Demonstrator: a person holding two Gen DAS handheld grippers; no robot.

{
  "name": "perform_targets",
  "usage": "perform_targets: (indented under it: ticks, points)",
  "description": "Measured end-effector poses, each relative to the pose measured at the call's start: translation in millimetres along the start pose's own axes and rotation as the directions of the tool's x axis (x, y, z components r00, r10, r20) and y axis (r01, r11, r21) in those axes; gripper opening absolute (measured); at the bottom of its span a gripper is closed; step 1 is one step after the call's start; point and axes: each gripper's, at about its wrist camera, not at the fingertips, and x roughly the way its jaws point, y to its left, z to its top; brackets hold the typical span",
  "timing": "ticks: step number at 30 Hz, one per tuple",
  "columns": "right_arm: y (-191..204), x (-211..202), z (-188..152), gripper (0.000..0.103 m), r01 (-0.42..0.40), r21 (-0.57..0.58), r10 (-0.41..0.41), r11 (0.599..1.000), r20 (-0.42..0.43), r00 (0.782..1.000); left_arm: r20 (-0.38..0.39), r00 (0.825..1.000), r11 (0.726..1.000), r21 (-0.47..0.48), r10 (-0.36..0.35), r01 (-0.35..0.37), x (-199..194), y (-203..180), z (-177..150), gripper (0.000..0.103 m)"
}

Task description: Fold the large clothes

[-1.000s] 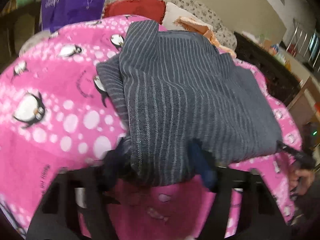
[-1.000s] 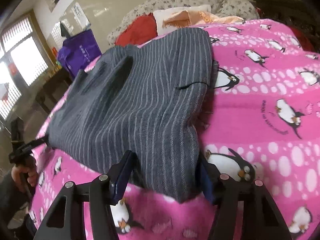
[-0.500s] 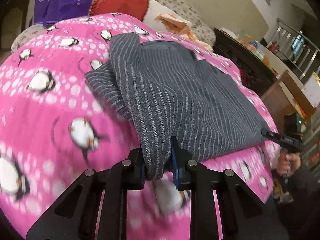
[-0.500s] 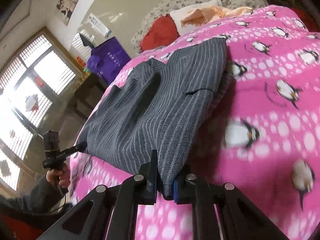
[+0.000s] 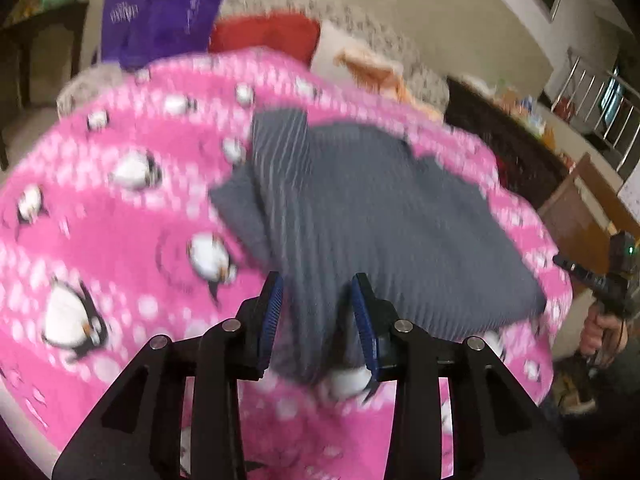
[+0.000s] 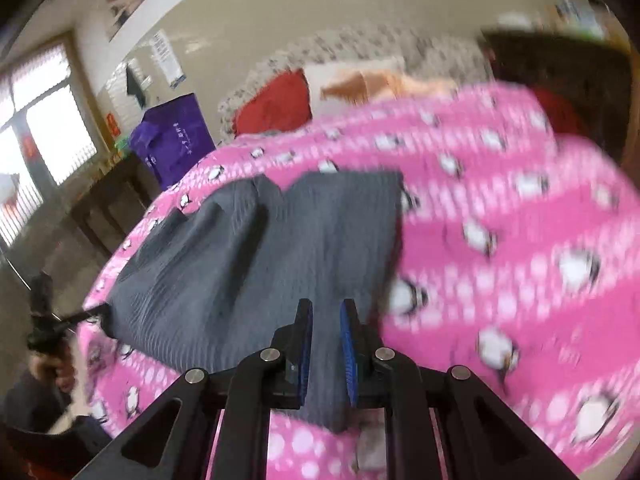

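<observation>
A folded dark grey pinstriped garment (image 5: 380, 216) lies on a pink penguin-print blanket (image 5: 100, 220). My left gripper (image 5: 318, 312) stands at its near left corner, jaws parted, with the cloth's corner loose between the blue pads. In the right wrist view the garment (image 6: 240, 264) lies left of centre on the blanket (image 6: 520, 240). My right gripper (image 6: 325, 344) straddles its near right corner with a narrow gap, and the cloth fills the gap. Both views are motion-blurred.
A red cushion (image 5: 264, 36) and an orange cloth (image 5: 372, 72) lie at the bed's head. A purple bag (image 6: 172, 140) stands by a dark table. Dark wooden furniture (image 5: 500, 136) flanks the bed. The other gripper and hand show at each view's edge (image 5: 608, 292).
Both grippers were shut on the garment's near corners half a second ago. Now the left jaws have opened wide and the right jaws have parted slightly. Both cameras have pulled back.
</observation>
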Motion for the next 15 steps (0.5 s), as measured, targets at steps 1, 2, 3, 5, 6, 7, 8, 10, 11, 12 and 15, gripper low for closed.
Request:
perform_targets:
  ticks: [1,2,3,5,6,7,8,10,11,12,15]
  points:
    - [0,0,0,0.012,0.000,0.000,0.000,1.000,0.000,1.000,0.029,1.000,1.000,0.003,-0.004,0.004,-3,-7,7,0.034]
    - [9,5,3,0.012,0.001,-0.025,-0.001,1.000,0.004,1.000,0.044,0.999,1.000,0.015,-0.011,0.011,-1,-14,13,0.033]
    - [22,15,7,0.012,0.014,-0.055,-0.014,0.998,-0.002,1.000,0.046,0.999,1.000,0.029,-0.015,0.013,2,-21,17,0.034]
    - [37,32,10,0.012,0.058,-0.092,-0.060,0.994,-0.022,0.998,0.038,0.999,0.998,0.063,0.009,-0.012,17,-32,23,0.034]
    - [42,41,10,0.012,0.078,-0.107,-0.081,0.991,-0.030,0.996,0.024,1.000,0.997,0.070,0.017,-0.019,27,-34,24,0.034]
    - [45,55,6,0.012,0.106,-0.118,-0.112,0.987,-0.047,0.993,-0.002,0.999,0.997,0.074,0.034,-0.034,42,-34,22,0.033]
    - [45,72,0,0.012,0.138,-0.125,-0.150,0.982,-0.090,0.985,-0.022,0.998,0.995,0.075,0.063,-0.061,53,-33,19,0.034]
    - [31,101,-21,0.012,0.164,-0.109,-0.181,0.980,-0.175,0.968,-0.051,0.994,0.994,0.054,0.101,-0.098,72,-22,6,0.037]
    - [21,101,-31,0.012,0.139,-0.073,-0.146,0.988,-0.100,0.984,-0.039,0.995,0.996,0.028,0.087,-0.086,74,-16,1,0.037]
    - [21,101,-31,0.012,0.139,-0.073,-0.146,0.988,-0.100,0.984,-0.014,0.998,0.998,-0.001,0.069,-0.069,72,-12,-3,0.037]
    - [16,99,-36,0.015,0.113,-0.064,-0.117,0.992,-0.076,0.990,0.010,0.999,0.999,-0.025,0.042,-0.042,72,-6,-7,0.037]
